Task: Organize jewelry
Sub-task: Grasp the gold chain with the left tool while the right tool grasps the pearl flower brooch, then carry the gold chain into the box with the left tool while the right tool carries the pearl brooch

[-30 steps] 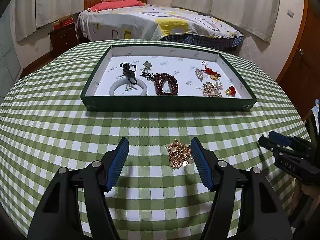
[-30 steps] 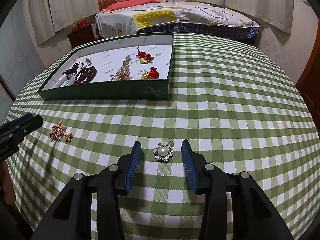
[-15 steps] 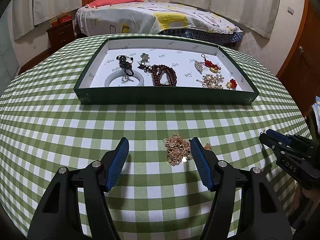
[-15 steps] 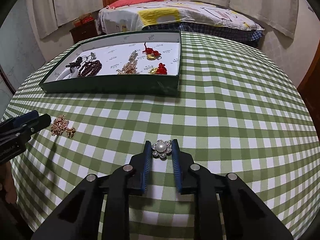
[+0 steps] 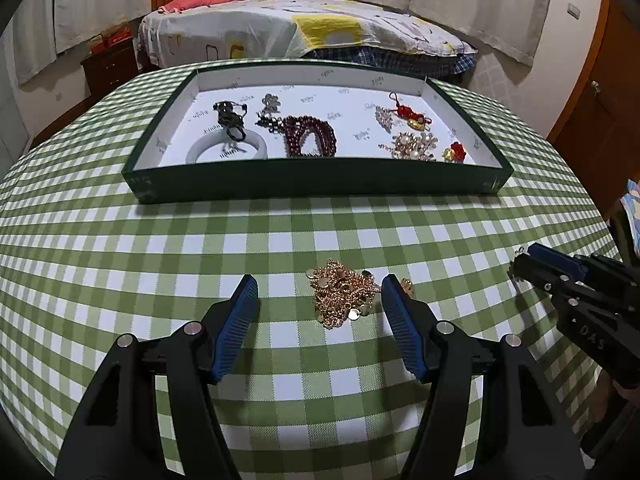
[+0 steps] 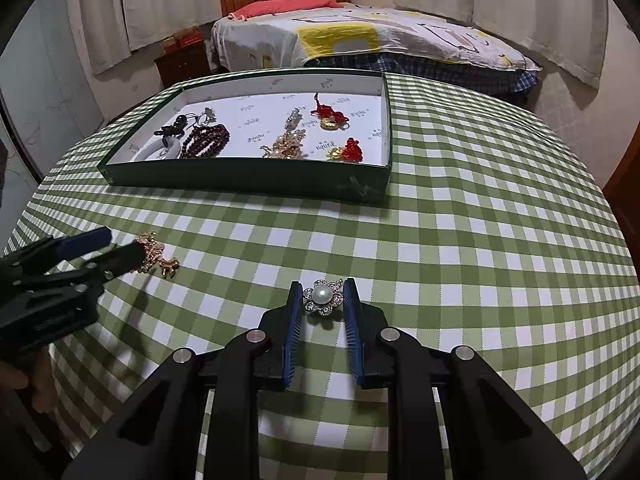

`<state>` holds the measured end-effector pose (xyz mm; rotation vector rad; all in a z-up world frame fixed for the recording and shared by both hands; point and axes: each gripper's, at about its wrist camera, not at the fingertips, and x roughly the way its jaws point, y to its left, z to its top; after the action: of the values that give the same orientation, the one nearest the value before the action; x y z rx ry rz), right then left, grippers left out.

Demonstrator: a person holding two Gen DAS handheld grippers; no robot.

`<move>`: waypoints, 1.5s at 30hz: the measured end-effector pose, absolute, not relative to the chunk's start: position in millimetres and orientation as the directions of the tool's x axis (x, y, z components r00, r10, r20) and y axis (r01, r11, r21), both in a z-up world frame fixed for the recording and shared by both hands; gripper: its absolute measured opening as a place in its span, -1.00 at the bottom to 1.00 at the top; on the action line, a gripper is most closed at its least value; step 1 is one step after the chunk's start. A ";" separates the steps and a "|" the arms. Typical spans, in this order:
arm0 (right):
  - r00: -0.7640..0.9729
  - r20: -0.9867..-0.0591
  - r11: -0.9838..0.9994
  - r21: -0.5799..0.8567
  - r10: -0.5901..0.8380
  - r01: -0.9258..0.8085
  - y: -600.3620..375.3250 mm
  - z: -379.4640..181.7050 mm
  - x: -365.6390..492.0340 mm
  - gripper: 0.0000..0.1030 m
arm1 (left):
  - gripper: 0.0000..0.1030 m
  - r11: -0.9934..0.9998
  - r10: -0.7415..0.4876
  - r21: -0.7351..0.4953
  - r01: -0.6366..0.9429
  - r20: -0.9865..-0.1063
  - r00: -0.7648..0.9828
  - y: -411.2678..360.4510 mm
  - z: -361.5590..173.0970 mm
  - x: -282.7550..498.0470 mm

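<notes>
Green checked cloth [image 5: 120,240] covers the table; a bed [image 5: 304,32] stands far behind. The left gripper [image 5: 318,294] gapes around a gold chain [image 5: 344,292], partly hiding it. The right gripper [image 6: 322,294] pinches a pearl brooch [image 6: 323,296].

Left claw [image 6: 120,250] hides most of the gold necklace [image 6: 154,256], seemingly tangled

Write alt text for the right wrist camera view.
The right gripper is closed on a pearl flower brooch above a green checked tablecloth. Beyond sits a green tray of jewelry; the left gripper reaches in at left.

Bed [image 5: 304,36], curtains [image 5: 476,4], nightstand [image 5: 110,64]
</notes>
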<state>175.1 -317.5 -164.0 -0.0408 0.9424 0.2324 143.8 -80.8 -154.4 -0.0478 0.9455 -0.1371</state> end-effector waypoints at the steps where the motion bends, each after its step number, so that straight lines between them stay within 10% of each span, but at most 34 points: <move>1: 0.564 -0.805 0.974 0.068 0.182 -0.217 -316.8 -164.2 174.9 -0.58 | 0.22 0.990 -0.140 -0.104 0.095 -0.807 0.574 -80.3 -155.7 144.3; 9: 0.555 -0.809 0.971 0.074 0.192 -0.228 -311.9 -166.1 175.2 -0.58 | 0.13 0.989 -0.149 -0.110 0.103 -0.802 0.578 -77.3 -159.7 146.4; 19: 0.548 -0.814 0.971 0.076 0.192 -0.228 -310.2 -168.9 175.6 -0.58 | -0.73 0.972 -0.225 -0.138 0.192 -0.784 0.578 -84.6 -158.8 146.4; 45: 0.559 -0.805 0.970 0.079 0.197 -0.229 -311.0 -164.4 174.1 -0.58 | -0.89 0.959 -0.281 -0.184 0.217 -0.733 0.620 -74.6 -127.7 137.0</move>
<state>174.1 -311.0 -164.4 -0.0362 0.9444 0.2512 137.0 -74.6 -127.7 -0.0804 0.8560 -0.2866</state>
